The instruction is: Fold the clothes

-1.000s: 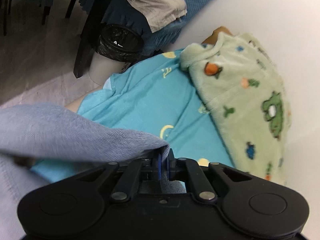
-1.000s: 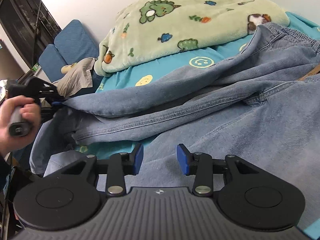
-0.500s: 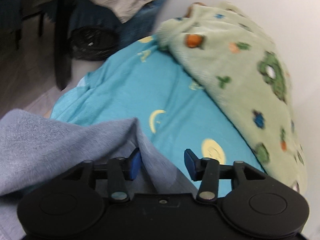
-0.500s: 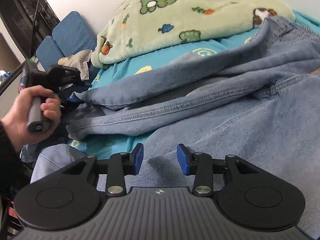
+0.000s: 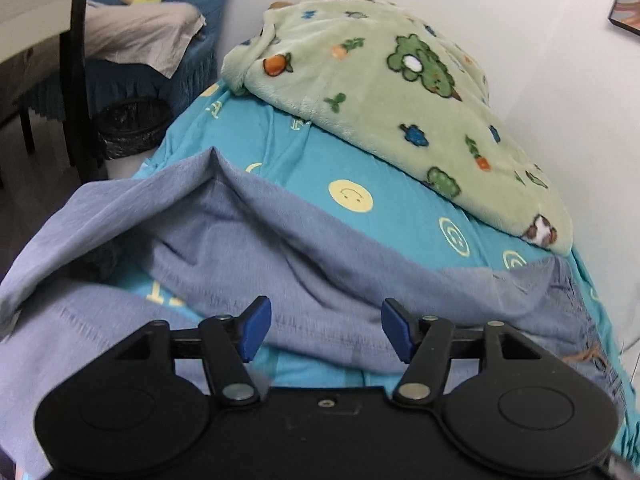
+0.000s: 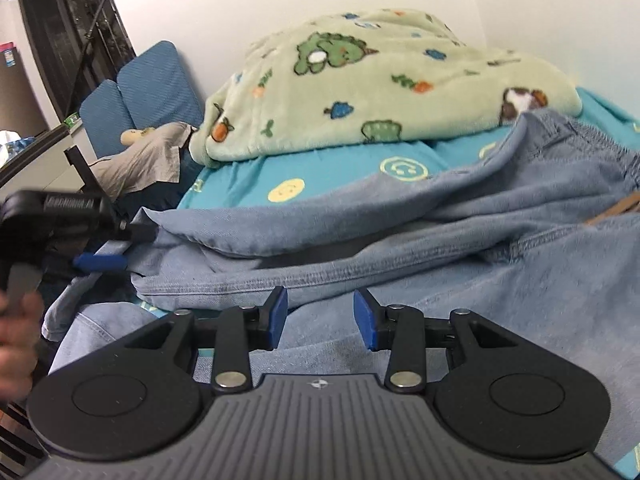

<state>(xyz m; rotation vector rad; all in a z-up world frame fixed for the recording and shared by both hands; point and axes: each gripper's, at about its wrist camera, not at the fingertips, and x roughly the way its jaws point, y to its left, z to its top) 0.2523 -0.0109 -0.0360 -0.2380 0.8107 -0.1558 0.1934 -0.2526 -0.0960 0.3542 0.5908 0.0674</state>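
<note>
Left wrist: L gripper [image 5: 324,330] tilted down over jeans [image 5: 248,240], jaws opening, empty; R gripper [image 6: 320,320] part-open, empty.

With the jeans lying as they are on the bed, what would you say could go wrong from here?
1. The upper leg of the jeans lies skewed and puckered across the lower one, so a fold now may set in creases.
2. The left gripper has its jaws opening with nothing pinched; the cuff could slide off the bed's edge.
3. The waistband touches the blanket, which might get dragged along.
</note>
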